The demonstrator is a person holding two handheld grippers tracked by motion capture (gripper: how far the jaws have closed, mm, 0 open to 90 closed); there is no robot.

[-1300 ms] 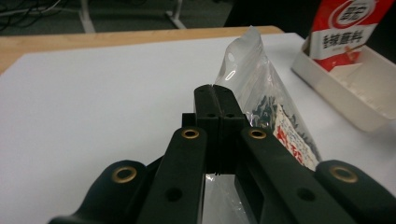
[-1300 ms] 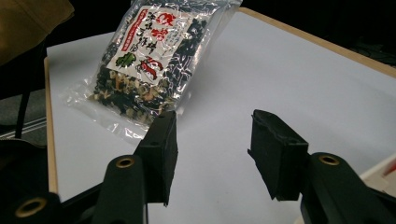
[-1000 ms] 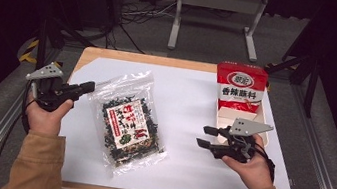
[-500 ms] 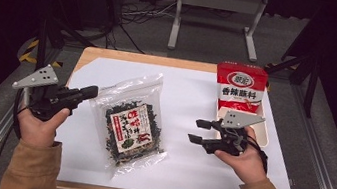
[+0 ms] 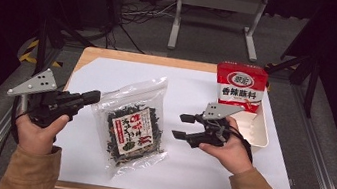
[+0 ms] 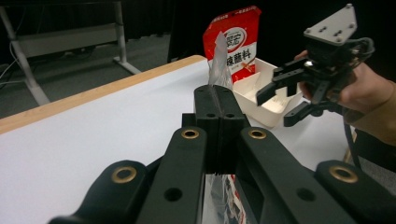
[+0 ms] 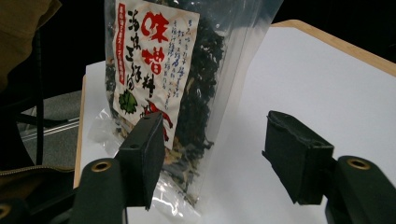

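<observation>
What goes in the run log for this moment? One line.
left gripper: shut on seaweed bag edge | right gripper: open, jaws just opening, empty | red pouch: in white tray

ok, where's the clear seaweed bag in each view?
High view: seaweed bag at centre of the white table, top corner toward the left tongs.
Left gripper view: clear edge pinched in the shut jaws.
Right gripper view: upper left, beyond the open jaws.
Shared landmark: red pouch.

Brightly lit tabletop, dark surroundings, soft focus, blurred near tongs
</observation>
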